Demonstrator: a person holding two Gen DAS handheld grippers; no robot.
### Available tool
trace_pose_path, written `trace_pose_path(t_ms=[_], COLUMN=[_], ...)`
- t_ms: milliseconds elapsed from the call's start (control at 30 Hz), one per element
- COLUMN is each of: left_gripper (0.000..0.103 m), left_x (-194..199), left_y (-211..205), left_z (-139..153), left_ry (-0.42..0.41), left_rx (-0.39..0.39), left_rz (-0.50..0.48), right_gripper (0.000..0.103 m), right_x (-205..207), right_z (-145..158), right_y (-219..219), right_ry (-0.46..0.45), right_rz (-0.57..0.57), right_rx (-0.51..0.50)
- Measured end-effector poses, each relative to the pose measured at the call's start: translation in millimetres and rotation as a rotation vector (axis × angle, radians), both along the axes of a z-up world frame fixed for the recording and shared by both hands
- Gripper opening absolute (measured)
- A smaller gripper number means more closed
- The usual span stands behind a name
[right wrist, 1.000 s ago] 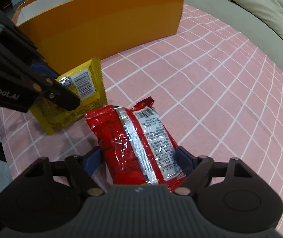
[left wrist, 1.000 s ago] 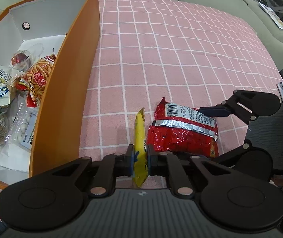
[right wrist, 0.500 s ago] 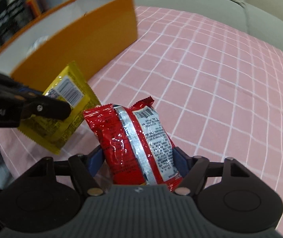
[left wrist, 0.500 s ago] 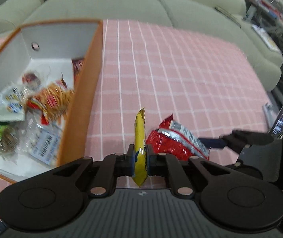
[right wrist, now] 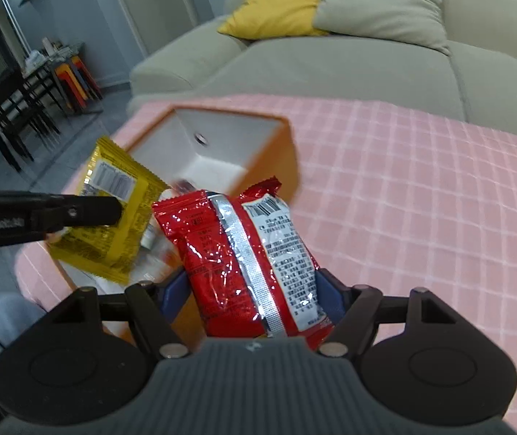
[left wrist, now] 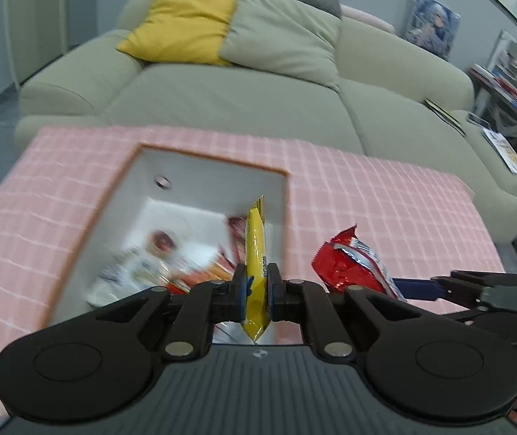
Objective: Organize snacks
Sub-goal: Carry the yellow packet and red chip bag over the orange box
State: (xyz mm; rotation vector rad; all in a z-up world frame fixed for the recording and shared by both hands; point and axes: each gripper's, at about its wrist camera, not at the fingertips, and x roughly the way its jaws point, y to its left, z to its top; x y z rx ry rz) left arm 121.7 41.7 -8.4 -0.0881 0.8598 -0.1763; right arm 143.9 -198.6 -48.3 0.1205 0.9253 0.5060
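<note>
Since both packets are already up in the air over the orange box (left wrist: 287,214), handling is mostly about not crushing them. Left gripper (left wrist: 256,286) is clamped edge-on around the thin yellow packet (left wrist: 255,250), hanging above the box's right-hand side. Right gripper (right wrist: 253,290) is squeezing the puffy red bag (right wrist: 243,253) across its lower half, just right of the box wall. Both look light, crinkly and slippery foil, so I'd guess a firm pinch low on the body beats grabbing a seam. Contents probably crush easily.
</note>
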Motion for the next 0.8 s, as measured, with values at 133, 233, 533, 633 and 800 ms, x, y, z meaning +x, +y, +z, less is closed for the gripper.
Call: trace_pose_path(t_ms=[133, 233, 533, 633, 800], left_gripper=[0.011, 0.011, 0.011, 0.011, 0.011], left_x=[24, 43, 100, 110, 124], left_y=[20, 29, 50, 49, 49], left_z=[10, 9, -23, -34, -48], left_ry=[-0.026, -0.014, 0.098, 0.125, 0.144], left_rx=[0.063, 0.102, 0.180, 0.195, 0.182], left_rz=[0.013, 0.009, -0.004, -0.019, -0.036], right_gripper=[0.071, 0.071, 0.071, 0.071, 0.071], right_x=[17, 35, 94, 113, 129], right_z=[20, 28, 10, -7, -32], right_y=[36, 66, 126, 137, 154], right_ry=[-0.026, -0.038, -0.102, -0.110, -0.139], right_rz=[0.051, 0.086, 0.228, 0.275, 0.347], right_rx=[0.006, -0.026, -0.317, -0.395, -0.491])
